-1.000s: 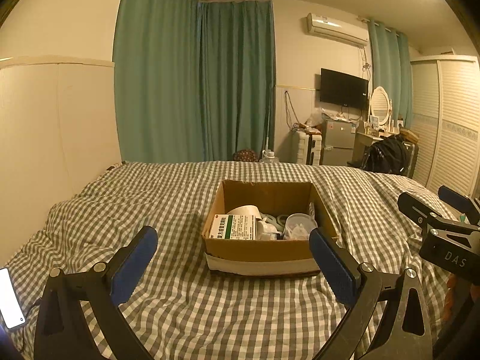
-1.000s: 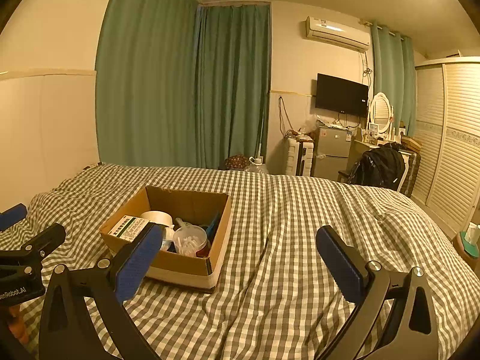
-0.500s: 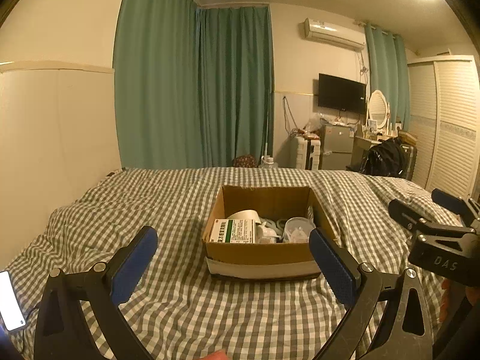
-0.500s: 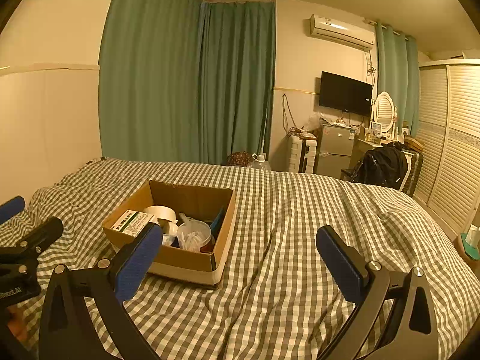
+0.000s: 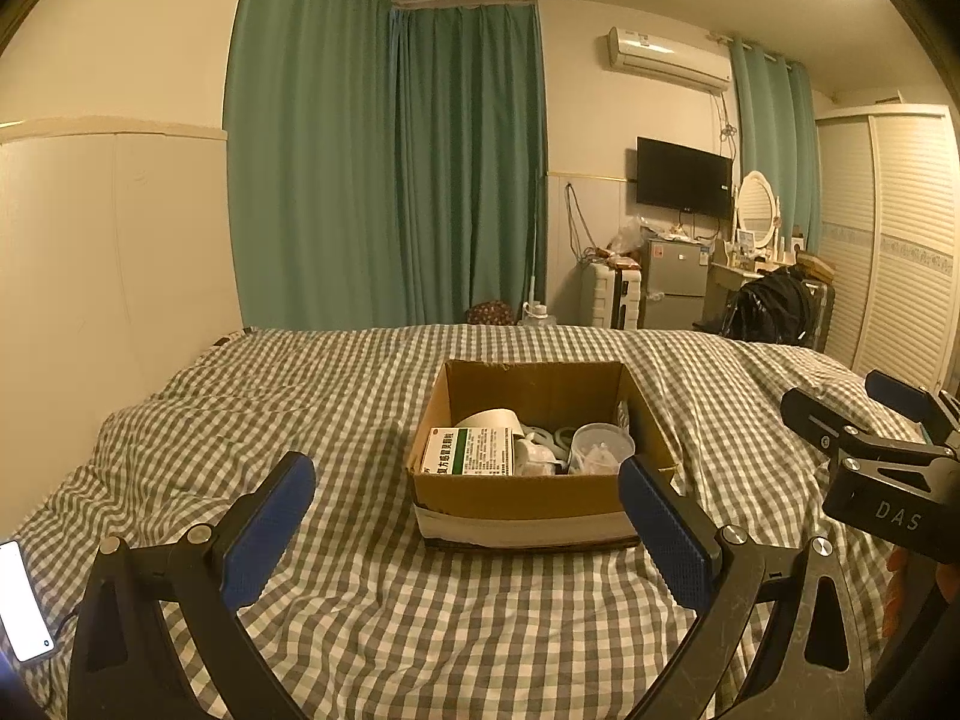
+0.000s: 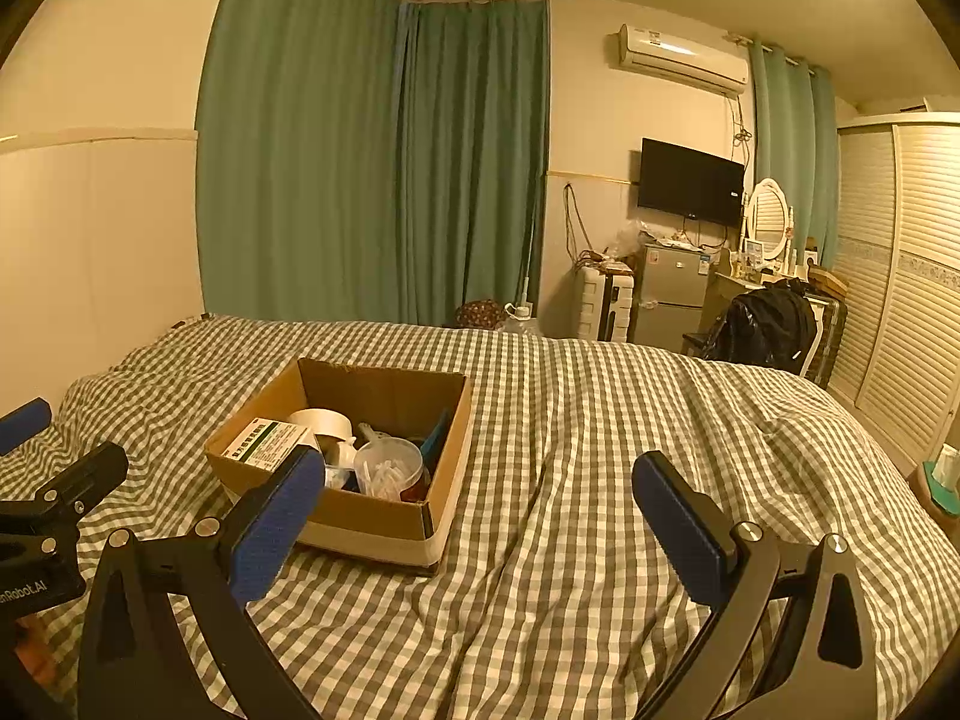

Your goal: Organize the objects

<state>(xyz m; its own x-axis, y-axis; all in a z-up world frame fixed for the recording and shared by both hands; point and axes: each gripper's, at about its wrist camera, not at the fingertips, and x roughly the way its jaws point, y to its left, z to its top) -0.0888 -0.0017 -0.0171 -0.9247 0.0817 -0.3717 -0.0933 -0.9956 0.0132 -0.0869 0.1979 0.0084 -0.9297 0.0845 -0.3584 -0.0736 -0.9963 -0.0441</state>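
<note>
Left wrist view shows a cardboard box (image 5: 543,483) on the checked quilt (image 5: 336,420), holding a medicine carton (image 5: 471,451), tape roll (image 5: 487,419) and plastic cup (image 5: 602,444). Both the left gripper (image 5: 468,531) and right gripper (image 6: 477,519) stand wide and empty; whether sorting is starting or finished, I can't judge.

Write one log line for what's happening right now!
left gripper: open, empty | right gripper: open, empty | cardboard box: on bed, holds items | nothing grasped

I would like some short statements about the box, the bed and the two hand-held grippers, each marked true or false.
1. The cardboard box stands on the checked bed cover. True.
2. The box is empty. False: it holds a medicine carton, a tape roll and a plastic cup, among other things.
3. The left hand-held gripper is open. True.
4. The right hand-held gripper is shut on the cup. False: it is open and holds nothing.
5. The television hangs on the wall. True.
</note>
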